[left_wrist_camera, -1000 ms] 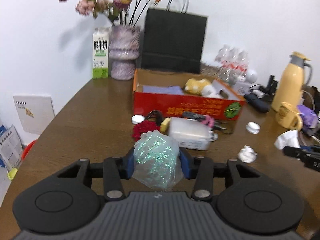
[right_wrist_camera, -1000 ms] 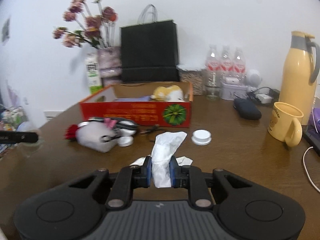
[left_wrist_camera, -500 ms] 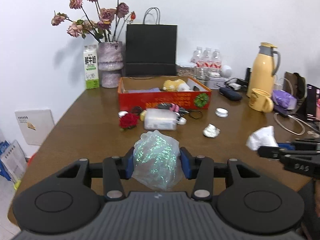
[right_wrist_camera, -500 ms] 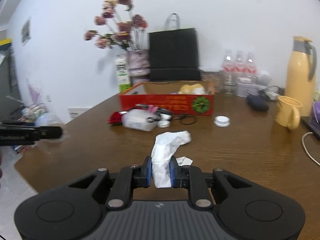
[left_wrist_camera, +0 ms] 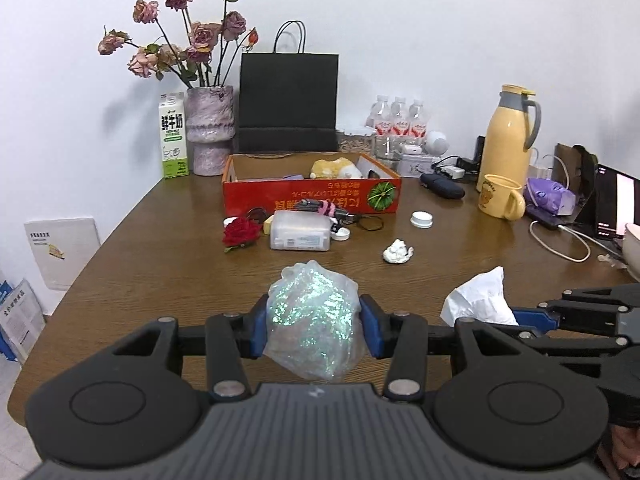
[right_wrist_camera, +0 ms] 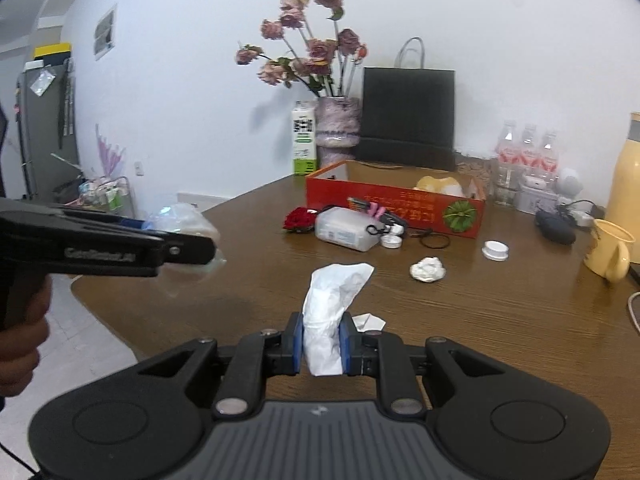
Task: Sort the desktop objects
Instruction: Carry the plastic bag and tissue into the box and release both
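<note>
Home: cluttered table [left_wrist_camera: 160,264], flower vase [left_wrist_camera: 209,128], thermos [left_wrist_camera: 508,136]

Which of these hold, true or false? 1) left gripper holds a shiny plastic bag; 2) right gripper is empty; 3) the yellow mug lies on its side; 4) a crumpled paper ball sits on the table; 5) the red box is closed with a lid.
1) True. The left gripper is shut on the shiny plastic bag.
2) False. The right gripper is clamped on a white tissue.
3) False. The yellow mug stands upright beside the yellow thermos.
4) True. The crumpled paper ball lies on the table, apart from both grippers.
5) False. The red box is open on top, with a yellow plush toy inside.
</note>
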A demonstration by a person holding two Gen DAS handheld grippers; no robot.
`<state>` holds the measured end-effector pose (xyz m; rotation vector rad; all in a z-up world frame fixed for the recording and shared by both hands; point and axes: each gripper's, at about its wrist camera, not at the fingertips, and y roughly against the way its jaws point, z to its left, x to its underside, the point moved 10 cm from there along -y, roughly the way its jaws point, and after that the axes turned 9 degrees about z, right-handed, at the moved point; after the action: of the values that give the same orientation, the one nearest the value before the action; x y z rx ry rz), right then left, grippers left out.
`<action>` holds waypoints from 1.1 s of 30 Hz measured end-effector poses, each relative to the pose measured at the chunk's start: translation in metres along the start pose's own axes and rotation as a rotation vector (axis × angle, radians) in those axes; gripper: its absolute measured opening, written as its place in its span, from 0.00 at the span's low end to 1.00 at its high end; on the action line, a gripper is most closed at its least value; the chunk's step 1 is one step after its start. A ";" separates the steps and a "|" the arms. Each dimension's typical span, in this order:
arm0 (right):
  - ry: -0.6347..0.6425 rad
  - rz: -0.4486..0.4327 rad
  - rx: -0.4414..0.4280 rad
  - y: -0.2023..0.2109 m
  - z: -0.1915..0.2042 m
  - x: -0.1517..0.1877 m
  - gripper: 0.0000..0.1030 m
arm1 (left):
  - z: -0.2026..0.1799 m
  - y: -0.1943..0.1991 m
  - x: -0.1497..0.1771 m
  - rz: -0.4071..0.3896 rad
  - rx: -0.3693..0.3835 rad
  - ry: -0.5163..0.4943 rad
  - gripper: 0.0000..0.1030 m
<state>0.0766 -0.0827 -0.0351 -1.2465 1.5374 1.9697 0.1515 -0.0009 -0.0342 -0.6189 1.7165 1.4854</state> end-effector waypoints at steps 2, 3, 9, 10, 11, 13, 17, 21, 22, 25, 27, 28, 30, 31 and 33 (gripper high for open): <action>-0.005 -0.001 0.010 0.001 -0.001 -0.001 0.16 | -0.001 0.002 0.000 -0.001 0.006 -0.001 0.45; -0.006 -0.002 0.011 0.001 -0.002 -0.002 0.16 | -0.002 0.002 -0.001 -0.002 0.008 0.001 0.45; -0.008 0.004 0.006 -0.007 -0.003 -0.002 0.16 | 0.004 -0.002 -0.002 0.010 0.015 0.021 0.45; -0.010 0.001 0.005 -0.007 -0.003 -0.003 0.16 | 0.004 -0.004 -0.002 0.014 0.016 0.022 0.45; -0.016 -0.007 0.007 -0.007 -0.004 -0.004 0.16 | 0.005 -0.005 -0.002 0.018 0.015 0.023 0.45; -0.028 -0.025 0.009 -0.006 -0.007 -0.008 0.16 | 0.006 -0.007 -0.002 0.027 0.020 0.029 0.45; -0.046 -0.042 0.011 -0.008 -0.016 -0.017 0.16 | 0.008 -0.014 -0.007 0.036 0.043 0.045 0.45; -0.069 -0.050 0.029 -0.017 -0.031 -0.026 0.16 | 0.011 -0.026 -0.011 0.047 0.037 0.053 0.45; -0.077 -0.053 0.035 -0.019 -0.035 -0.028 0.16 | 0.013 -0.031 -0.012 0.053 0.040 0.059 0.45; -0.104 -0.051 0.045 -0.028 -0.050 -0.036 0.17 | 0.020 -0.046 -0.018 0.076 0.054 0.073 0.45; -0.115 -0.048 0.051 -0.037 -0.060 -0.043 0.17 | 0.023 -0.056 -0.026 0.094 0.078 0.086 0.45; -0.119 -0.048 0.051 -0.041 -0.065 -0.048 0.17 | 0.026 -0.062 -0.032 0.105 0.105 0.092 0.45; -0.124 -0.055 0.052 -0.048 -0.076 -0.061 0.17 | 0.032 -0.073 -0.046 0.113 0.137 0.099 0.45; -0.120 -0.062 0.050 -0.051 -0.081 -0.069 0.17 | 0.036 -0.077 -0.055 0.112 0.144 0.098 0.45; -0.097 -0.079 0.049 -0.058 -0.091 -0.090 0.16 | 0.046 -0.086 -0.077 0.104 0.154 0.092 0.45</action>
<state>0.2064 -0.1237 0.0000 -1.1572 1.4581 1.9021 0.2740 0.0171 -0.0254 -0.5303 1.9399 1.3969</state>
